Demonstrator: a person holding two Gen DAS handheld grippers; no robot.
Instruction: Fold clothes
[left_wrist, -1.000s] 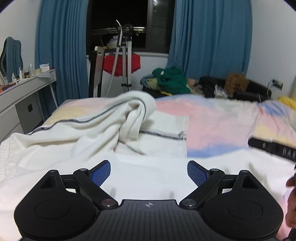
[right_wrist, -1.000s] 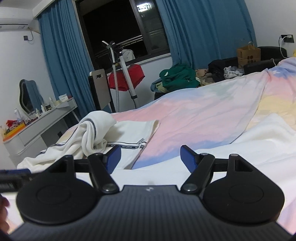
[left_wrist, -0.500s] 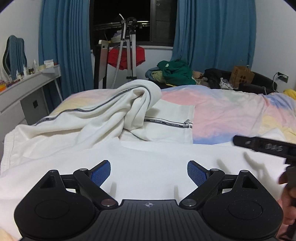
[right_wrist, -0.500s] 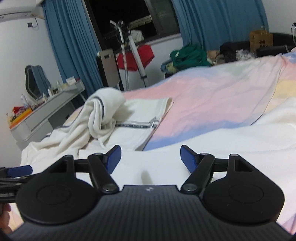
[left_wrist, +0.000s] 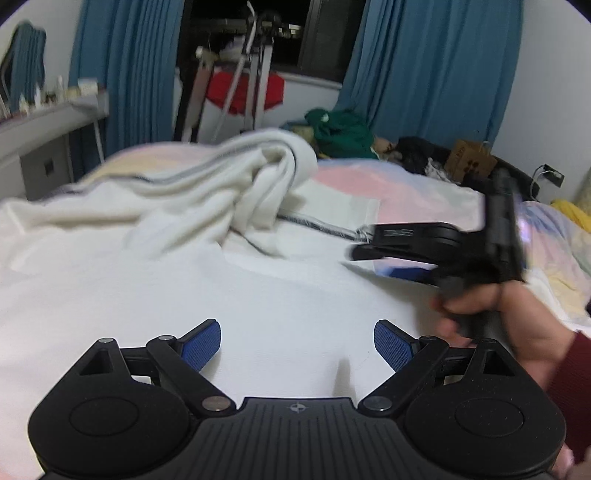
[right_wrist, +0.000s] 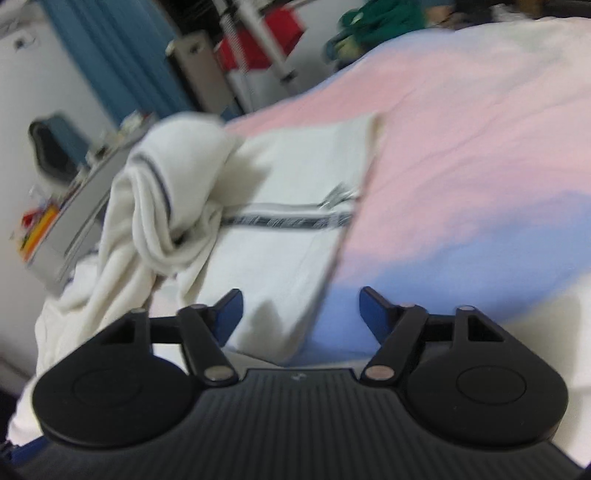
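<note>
A cream garment with a dark striped trim lies crumpled on the bed, one part bunched into a hump and a flat part beside it. A flat white cloth spreads in front of it. My left gripper is open and empty just above the white cloth. My right gripper is open and empty, low over the near corner of the cream garment's flat part; it also shows in the left wrist view, held by a hand at the right.
The bed has a pink, blue and yellow sheet. Behind the bed are blue curtains, a drying rack with a red cloth, a green clothes pile, a cardboard box and a desk at the left.
The right gripper has swung left and forward toward the cream garment's flat part, tilting down. The left gripper has moved a little nearer over the white cloth. Both stayed open.
</note>
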